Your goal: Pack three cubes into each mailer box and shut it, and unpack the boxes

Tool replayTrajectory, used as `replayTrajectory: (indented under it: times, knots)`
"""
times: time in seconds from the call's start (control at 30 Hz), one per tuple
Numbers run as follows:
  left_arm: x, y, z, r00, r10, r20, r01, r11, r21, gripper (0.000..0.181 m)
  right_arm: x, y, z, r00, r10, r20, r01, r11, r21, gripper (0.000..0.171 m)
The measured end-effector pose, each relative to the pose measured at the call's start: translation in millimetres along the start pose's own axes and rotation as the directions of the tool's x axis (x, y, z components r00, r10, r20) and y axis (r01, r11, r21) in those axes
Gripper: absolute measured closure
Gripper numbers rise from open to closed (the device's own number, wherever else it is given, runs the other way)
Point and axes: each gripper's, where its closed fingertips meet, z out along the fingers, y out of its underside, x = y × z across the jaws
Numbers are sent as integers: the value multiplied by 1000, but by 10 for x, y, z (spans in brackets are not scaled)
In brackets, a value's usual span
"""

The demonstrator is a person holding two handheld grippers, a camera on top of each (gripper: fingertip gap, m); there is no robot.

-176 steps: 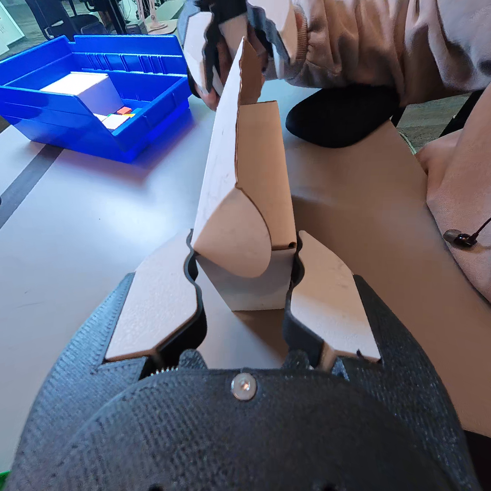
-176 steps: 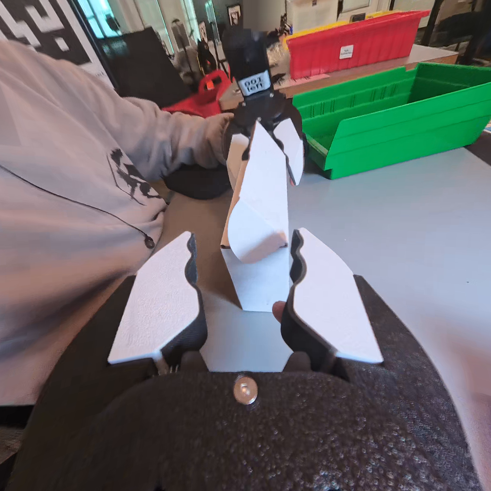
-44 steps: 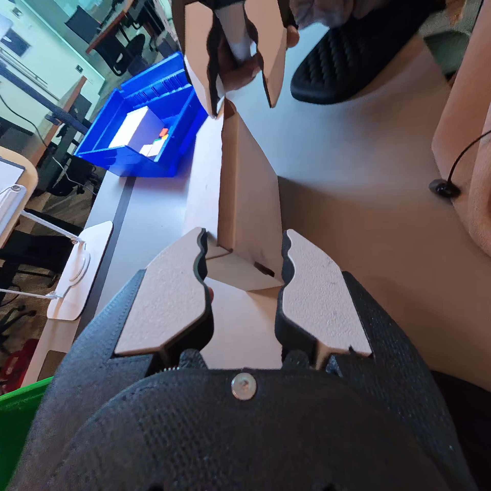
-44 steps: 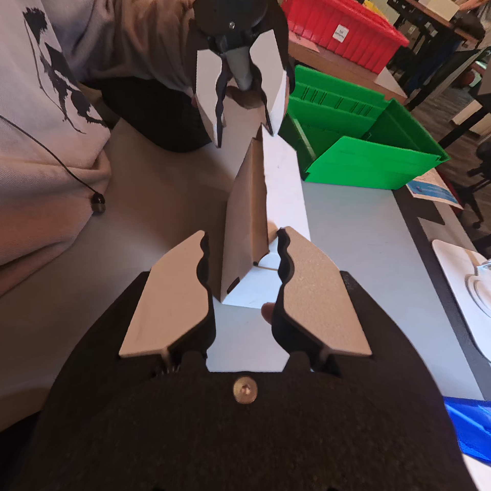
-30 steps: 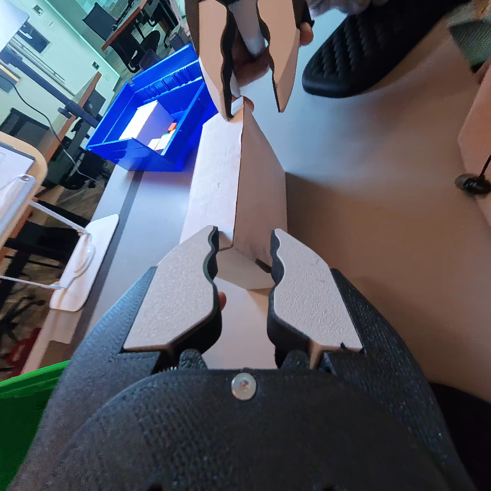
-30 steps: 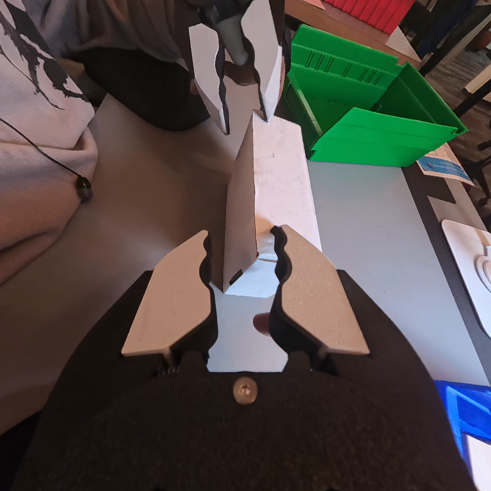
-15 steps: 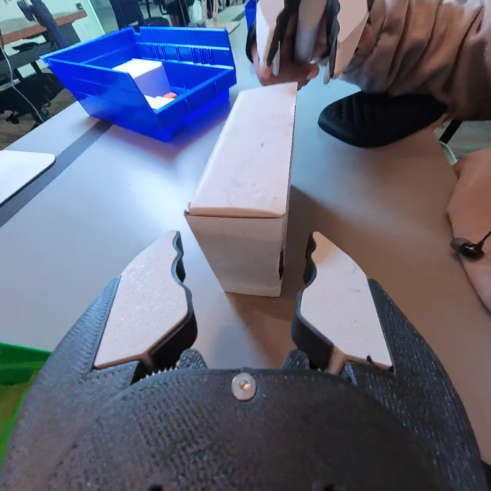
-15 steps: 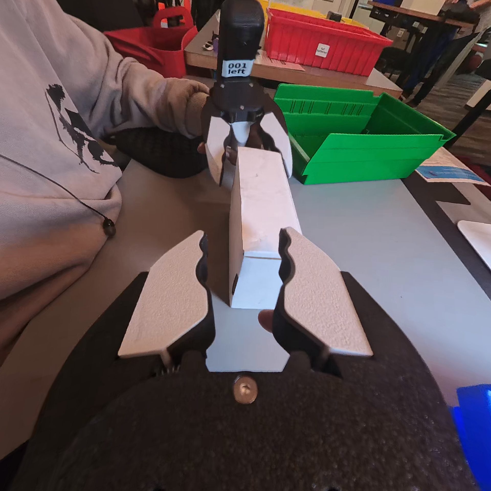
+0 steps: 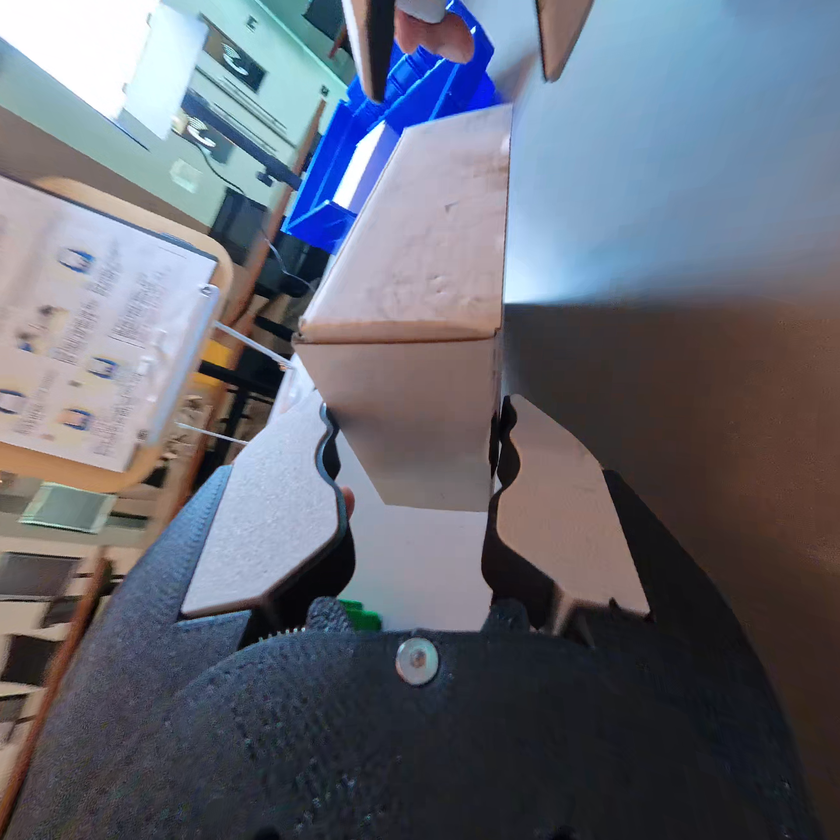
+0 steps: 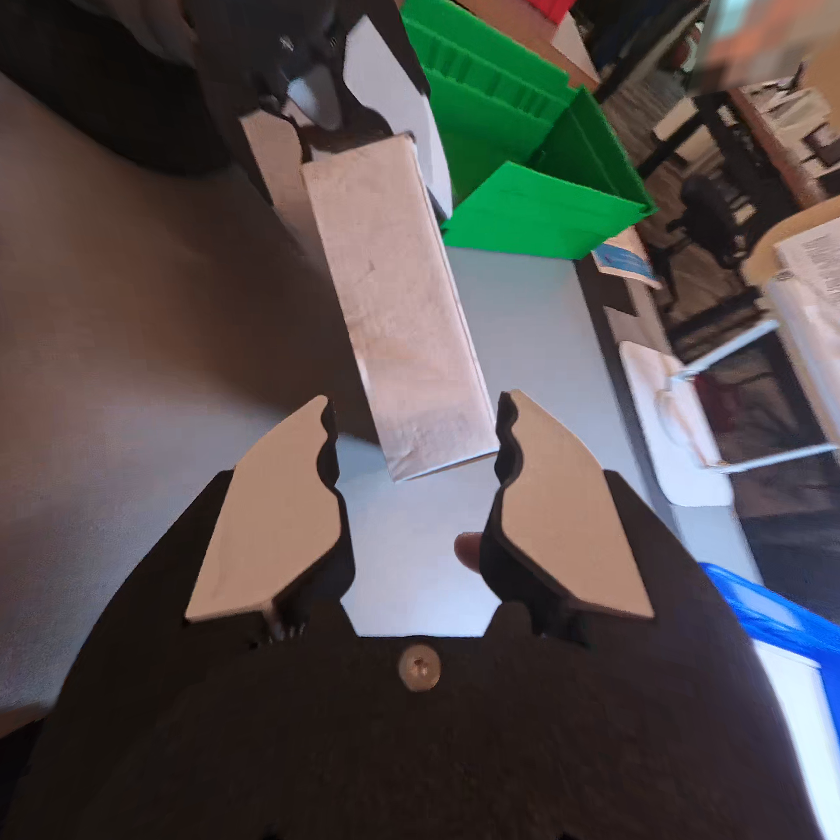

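You have one closed mailer box [image 9: 409, 363] clamped at its end by your left hand-held gripper [image 9: 411, 450], tilted up off the worktop [image 9: 682, 204]. Your right hand-held gripper [image 10: 416, 436] gapes empty at the other end. One blue bin [image 9: 327, 191] sits at eleven o'clock, one green bin [image 10: 522, 191] at one. This looks like carrying the shut box; next, steady the free end.

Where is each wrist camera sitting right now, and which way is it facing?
Left wrist view: on the left gripper, looking along the mailer box toward the blue bin; jaws pinch its near end.
Right wrist view: on the right gripper, facing the green bin; jaws open, a fingertip shows.
Shared: the mailer box, seen from opposite ends.
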Motion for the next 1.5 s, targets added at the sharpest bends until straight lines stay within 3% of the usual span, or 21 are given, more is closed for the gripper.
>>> replayTrajectory:
  times: [0.13, 0.27, 0.33, 0.43, 0.53, 0.63, 0.8, 0.9, 1.0, 1.2, 1.33, 1.5]
  knots:
    - [-29, -74, 29, 988, 131, 76, -130, 991, -23, 113, 18, -17, 124, 964, -230, -136, 208, 966, -155, 102]
    - [32, -167, 42, 974, 216, 69, -218, 976, 13, 113, 82, 22, 336, 864, -449, -226, 377, 876, -299, 101]
    - [56, -202, 29, 965, 251, 71, -253, 967, 28, 114, 72, 68, 440, 829, -521, -204, 437, 831, -344, 111]
    - [40, -164, 14, 963, 260, 76, -262, 965, 17, 114, 75, 89, 489, 816, -552, -173, 466, 804, -370, 113]
    - [-178, -116, -35, 990, 78, 119, -82, 996, 31, 115, 206, 45, 385, 830, -524, -191, 419, 812, -405, 115]
    - [-452, 49, -129, 978, -160, 135, 157, 987, 31, 116, 691, -2, 40, 779, -535, -327, 351, 805, -478, 116]
    - [-748, 327, -291, 878, -459, 139, 451, 889, 83, 128, 1806, 17, -780, 590, -562, -580, 134, 776, -616, 116]
    - [-911, 410, -406, 805, -575, 145, 558, 818, 139, 135, 2376, 465, -1021, 560, -584, -589, -17, 702, -712, 116]
    - [-1013, 496, -497, 777, -603, 182, 586, 798, 144, 138, 2854, 1072, -1120, 523, -636, -568, -125, 602, -789, 116]
    - [-1027, 530, -518, 794, -564, 225, 550, 825, 130, 138, 3162, 2286, -1124, 576, -651, -495, -277, 414, -867, 116]
    - [-998, 597, -473, 787, -579, 213, 568, 815, 117, 138, 3085, 2649, -900, 620, -636, -459, -248, 396, -884, 116]
    - [-948, 630, -423, 783, -592, 190, 584, 805, 101, 137, 3051, 2775, -715, 675, -603, -426, -178, 427, -887, 116]
